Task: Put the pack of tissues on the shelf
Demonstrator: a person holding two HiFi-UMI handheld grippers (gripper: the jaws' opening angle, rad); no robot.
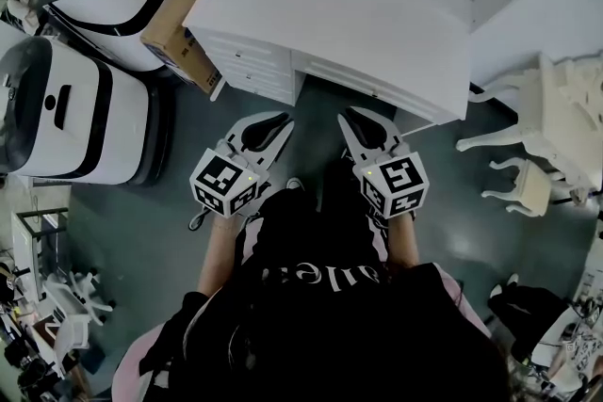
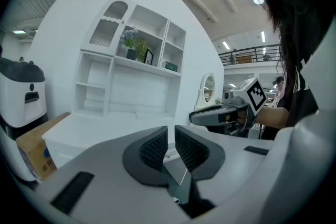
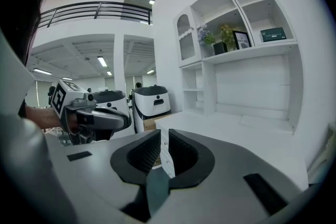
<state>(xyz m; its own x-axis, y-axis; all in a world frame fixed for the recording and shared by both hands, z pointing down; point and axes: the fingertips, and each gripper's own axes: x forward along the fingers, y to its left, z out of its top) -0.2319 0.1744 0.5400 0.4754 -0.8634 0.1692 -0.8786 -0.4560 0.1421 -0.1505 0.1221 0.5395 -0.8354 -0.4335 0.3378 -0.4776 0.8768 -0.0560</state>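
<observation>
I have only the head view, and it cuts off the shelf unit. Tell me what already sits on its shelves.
Observer: The left gripper view shows potted plants and a small framed picture in the middle compartment of the shelf unit.
Operator: Check the top left compartment.
Observer: It is closed by an arched door with a ribbed panel.
Operator: Confirm whether either gripper has the tissues.
Observer: Neither. The left gripper and right gripper are both shut, holding nothing.
</observation>
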